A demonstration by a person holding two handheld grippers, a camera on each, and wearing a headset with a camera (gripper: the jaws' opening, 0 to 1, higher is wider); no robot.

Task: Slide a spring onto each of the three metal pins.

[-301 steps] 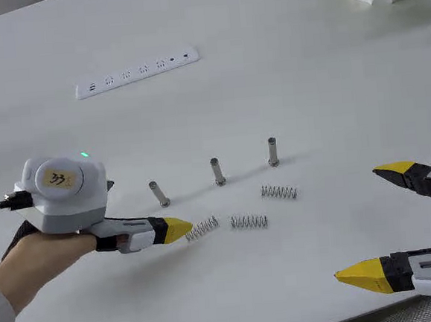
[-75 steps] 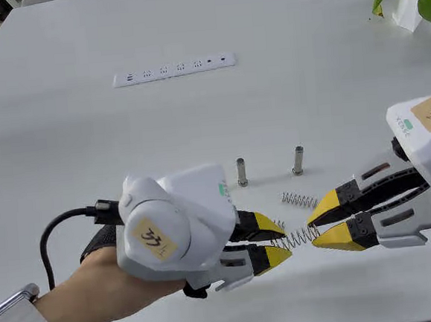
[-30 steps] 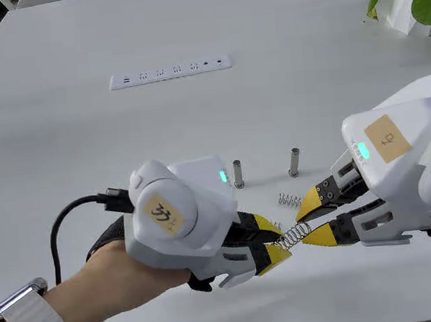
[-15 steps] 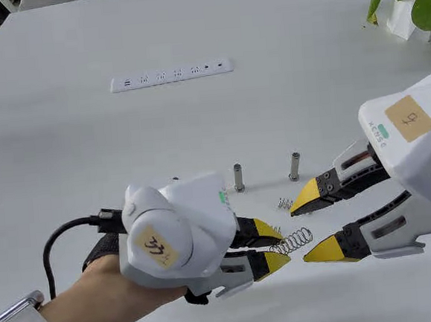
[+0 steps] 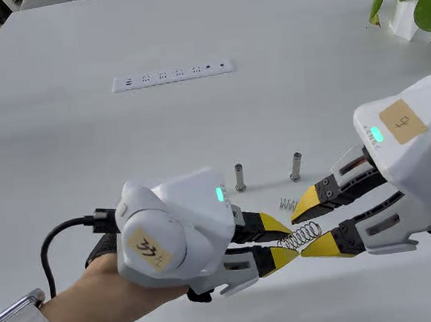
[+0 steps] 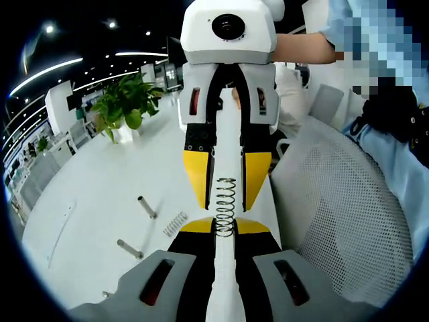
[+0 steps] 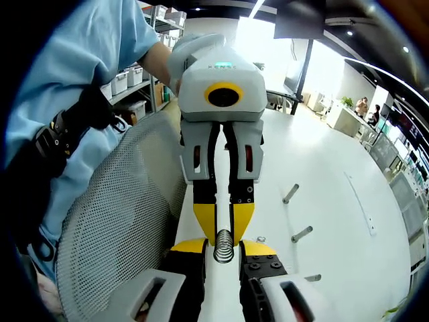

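Just above the near table [image 5: 88, 156], left gripper [image 5: 281, 239] clamps the spring [image 5: 300, 236], right gripper [image 5: 305, 232] parted around its free end, head view catches two upright pins [image 5: 239, 178] beyond, right gripper view a third pin [image 7: 312, 277].

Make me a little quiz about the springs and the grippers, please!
1. True or false: the left gripper is shut on a spring.
2. Pick one. The right gripper has its jaws: A open, one on each side of the spring; B shut on the spring; C shut on nothing.
3. How many metal pins can you count in the head view?
Key: 1 true; 2 A; 3 two.
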